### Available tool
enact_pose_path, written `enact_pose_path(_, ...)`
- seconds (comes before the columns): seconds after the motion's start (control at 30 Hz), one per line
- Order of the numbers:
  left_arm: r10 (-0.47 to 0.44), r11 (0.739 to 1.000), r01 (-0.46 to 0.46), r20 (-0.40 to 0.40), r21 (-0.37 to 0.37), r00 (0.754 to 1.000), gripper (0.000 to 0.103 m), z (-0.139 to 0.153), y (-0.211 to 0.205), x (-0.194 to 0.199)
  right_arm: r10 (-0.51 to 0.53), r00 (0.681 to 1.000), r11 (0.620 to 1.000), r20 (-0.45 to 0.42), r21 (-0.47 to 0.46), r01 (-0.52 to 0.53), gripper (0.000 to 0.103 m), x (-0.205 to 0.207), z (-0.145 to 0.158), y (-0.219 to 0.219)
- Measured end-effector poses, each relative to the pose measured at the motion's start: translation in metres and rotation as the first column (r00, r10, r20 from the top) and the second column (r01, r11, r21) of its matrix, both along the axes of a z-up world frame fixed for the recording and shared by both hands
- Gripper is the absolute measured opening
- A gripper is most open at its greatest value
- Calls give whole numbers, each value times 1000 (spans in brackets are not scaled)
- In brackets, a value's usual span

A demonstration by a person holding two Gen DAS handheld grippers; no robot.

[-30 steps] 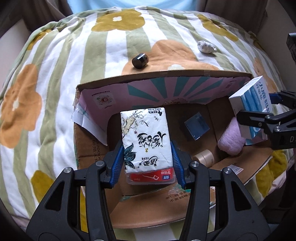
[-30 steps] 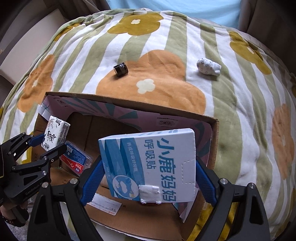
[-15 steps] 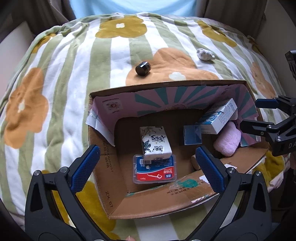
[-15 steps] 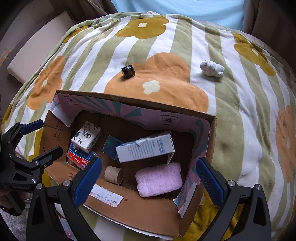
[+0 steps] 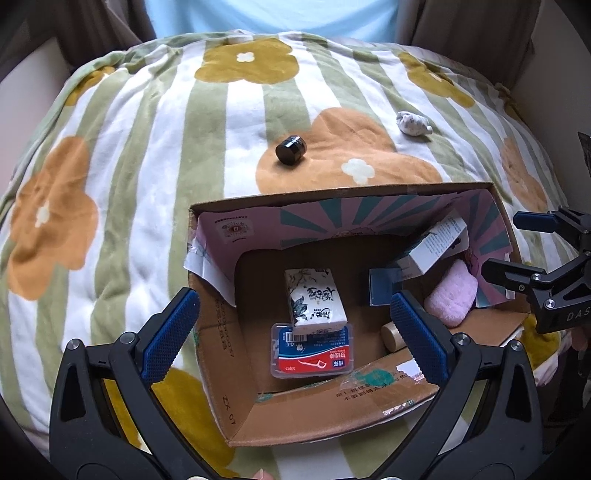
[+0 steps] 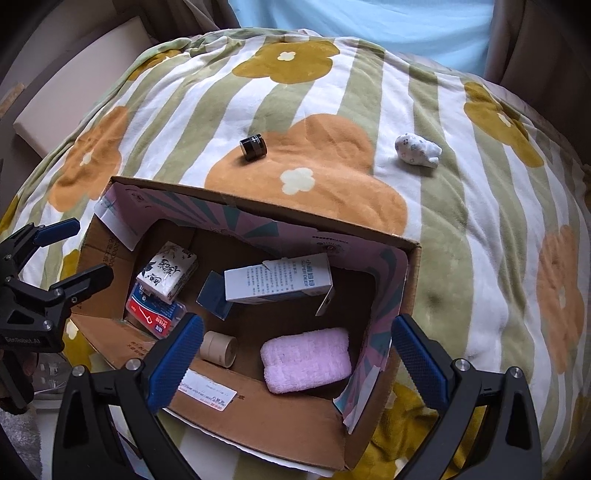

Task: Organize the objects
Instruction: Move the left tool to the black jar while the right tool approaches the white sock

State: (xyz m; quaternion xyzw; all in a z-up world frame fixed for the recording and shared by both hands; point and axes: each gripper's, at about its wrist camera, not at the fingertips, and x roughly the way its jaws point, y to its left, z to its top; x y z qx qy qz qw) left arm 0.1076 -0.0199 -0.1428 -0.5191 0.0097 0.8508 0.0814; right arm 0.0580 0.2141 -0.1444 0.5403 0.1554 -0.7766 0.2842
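Note:
An open cardboard box (image 5: 236, 398) (image 6: 280, 417) sits on the flowered blanket. Inside lie a tissue pack (image 5: 316, 297) (image 6: 167, 272) on a floss-pick case (image 5: 314, 356) (image 6: 155, 314), a white and blue carton (image 5: 436, 245) (image 6: 279, 278), a pink towel (image 5: 450, 297) (image 6: 306, 360), a tape roll (image 6: 218, 349) and a dark blue square (image 5: 380, 288). My left gripper (image 5: 295, 332) is open and empty above the box's near left. My right gripper (image 6: 295, 354) is open and empty above the near right. A black jar (image 5: 290, 149) (image 6: 253, 147) and a white patterned figurine (image 5: 412, 124) (image 6: 417, 149) lie on the blanket beyond the box.
The striped blanket (image 5: 147, 147) covers a rounded bed. Brown curtains (image 5: 472, 26) and a light blue wall (image 6: 369, 22) stand behind. A beige ledge (image 6: 74, 92) lies at the far left.
Both grippers opened: the left let the tissue pack drop onto the floss case, the right let the carton drop into the box. Both then pulled back and up.

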Motion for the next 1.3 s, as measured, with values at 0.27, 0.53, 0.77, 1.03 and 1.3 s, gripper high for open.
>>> enact_pose_path(0.27, -36, 999, 36, -14, -13, 999, 103, 8, 0, -12, -40, 999, 999, -32, -15, 40, 101, -6, 9, 2)
enact_pose_path(0.53, -76, 996, 73, -68, -42, 995, 103, 35, 0, -34, -92, 989, 996, -119, -30, 89, 101, -24, 42, -2)
enact_pose_path(0.77, -152, 988, 148, -78, -53, 985, 103, 57, -7, -82, -148, 977, 989, -151, -42, 143, 101, -63, 68, -5)
enact_pose_path(1.03, -316, 949, 316, -7, -9, 949, 102, 46, -5, -158, -252, 961, 968, -115, -48, 248, 101, -128, 66, -6)
enact_pose_path(1.3, -425, 904, 427, 79, -4, 902, 96, -7, 7, -220, -361, 932, 932, -41, -41, 359, 101, -190, 36, -4)
